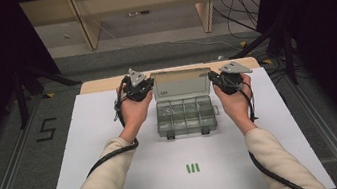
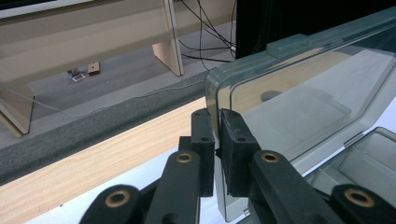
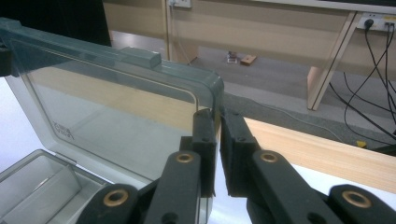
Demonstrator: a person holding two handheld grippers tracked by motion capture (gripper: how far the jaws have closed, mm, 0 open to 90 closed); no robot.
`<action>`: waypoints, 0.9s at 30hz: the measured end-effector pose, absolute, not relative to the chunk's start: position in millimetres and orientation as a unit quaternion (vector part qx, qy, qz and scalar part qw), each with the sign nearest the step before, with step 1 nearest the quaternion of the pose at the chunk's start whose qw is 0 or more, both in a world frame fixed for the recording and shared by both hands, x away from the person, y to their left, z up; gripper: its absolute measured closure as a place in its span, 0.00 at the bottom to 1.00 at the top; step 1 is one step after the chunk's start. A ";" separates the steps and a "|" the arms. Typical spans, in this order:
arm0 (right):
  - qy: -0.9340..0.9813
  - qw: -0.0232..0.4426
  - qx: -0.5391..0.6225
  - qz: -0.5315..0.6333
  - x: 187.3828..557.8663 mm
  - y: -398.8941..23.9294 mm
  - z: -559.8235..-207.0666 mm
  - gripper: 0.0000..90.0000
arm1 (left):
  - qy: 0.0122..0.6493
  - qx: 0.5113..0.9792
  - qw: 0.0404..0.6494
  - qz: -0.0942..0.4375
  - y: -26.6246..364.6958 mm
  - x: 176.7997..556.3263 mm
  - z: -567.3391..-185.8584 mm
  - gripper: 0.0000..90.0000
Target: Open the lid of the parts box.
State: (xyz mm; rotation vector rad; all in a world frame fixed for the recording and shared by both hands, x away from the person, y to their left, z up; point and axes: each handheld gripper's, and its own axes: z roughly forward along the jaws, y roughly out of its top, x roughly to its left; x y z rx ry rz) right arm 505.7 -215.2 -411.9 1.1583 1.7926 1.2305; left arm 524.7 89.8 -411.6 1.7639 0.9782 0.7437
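You can't make out the small print on the lid [image 3: 63, 131] of the clear compartment box [image 1: 186, 117]. Its tray is cut off by the frame edge in both gripper views. The three green pieces [image 1: 192, 168] are too small to identify.

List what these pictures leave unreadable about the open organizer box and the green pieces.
- Compartments of the box: high view, too small to tell whether anything lies inside.
- Lid embossed mark: right gripper view, too blurred to read.
- Green pieces: high view, too small to identify.
- Box base: cut off by the frame edge in both gripper views.
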 end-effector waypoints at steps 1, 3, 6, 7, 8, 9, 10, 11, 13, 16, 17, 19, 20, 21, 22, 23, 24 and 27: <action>0.687 0.331 0.444 0.470 505.6 -215.3 -411.8 0.95 | 0.400 0.722 0.476 0.304 89.7 525.0 -411.6 0.93; 0.685 0.332 0.443 0.474 506.1 -215.0 -412.4 0.95 | 0.401 0.720 0.478 0.303 89.8 525.5 -412.1 0.93; 0.685 0.332 0.444 0.473 505.8 -214.7 -412.1 0.95 | 0.401 0.719 0.480 0.304 90.1 526.2 -413.0 0.93; 0.684 0.333 0.444 0.473 505.5 -214.5 -412.1 0.95 | 0.402 0.718 0.481 0.303 90.1 526.6 -413.0 0.93; 0.684 0.333 0.444 0.473 505.5 -214.5 -412.1 0.95 | 0.402 0.718 0.480 0.303 90.0 526.8 -413.1 0.93; 0.684 0.333 0.445 0.473 505.5 -214.4 -412.2 0.95 | 0.402 0.718 0.481 0.303 89.9 527.3 -413.2 0.93; 0.684 0.333 0.445 0.473 505.3 -214.3 -412.2 0.95 | 0.402 0.718 0.481 0.303 90.0 527.5 -413.2 0.93; 0.684 0.333 0.445 0.473 505.2 -214.2 -412.1 0.95 | 0.402 0.718 0.480 0.303 89.9 527.9 -413.1 0.93; 0.684 0.333 0.445 0.473 505.2 -214.1 -412.1 0.95 | 0.403 0.720 0.479 0.301 89.5 528.6 -412.6 0.93; 0.683 0.333 0.446 0.473 505.3 -214.4 -412.3 0.95 | 0.402 0.720 0.478 0.303 89.3 529.4 -412.6 0.93; 0.683 0.333 0.446 0.473 505.1 -214.2 -412.1 0.95 | 0.403 0.719 0.478 0.303 89.1 529.6 -412.7 0.93; 0.683 0.332 0.447 0.473 505.2 -214.3 -412.1 0.95 | 0.403 0.720 0.477 0.304 88.7 530.3 -412.5 0.93; 0.683 0.333 0.447 0.473 505.3 -214.3 -412.2 0.95 | 0.402 0.722 0.474 0.304 88.8 530.7 -412.2 0.93; 0.683 0.332 0.447 0.473 505.4 -214.4 -412.2 0.95 | 0.402 0.722 0.474 0.304 88.6 531.0 -412.1 0.93; 0.683 0.332 0.447 0.473 505.4 -214.4 -412.2 0.95 | 0.402 0.722 0.474 0.304 88.5 531.2 -412.1 0.93; 0.683 0.332 0.447 0.473 505.5 -214.5 -412.2 0.95 | 0.402 0.722 0.474 0.304 88.5 531.3 -412.3 0.93; 0.683 0.332 0.447 0.473 505.5 -214.6 -412.3 0.95 | 0.402 0.722 0.474 0.304 88.4 531.4 -412.4 0.93; 0.683 0.333 0.447 0.473 505.6 -214.6 -412.6 0.95 | 0.402 0.721 0.475 0.305 88.3 531.4 -412.8 0.93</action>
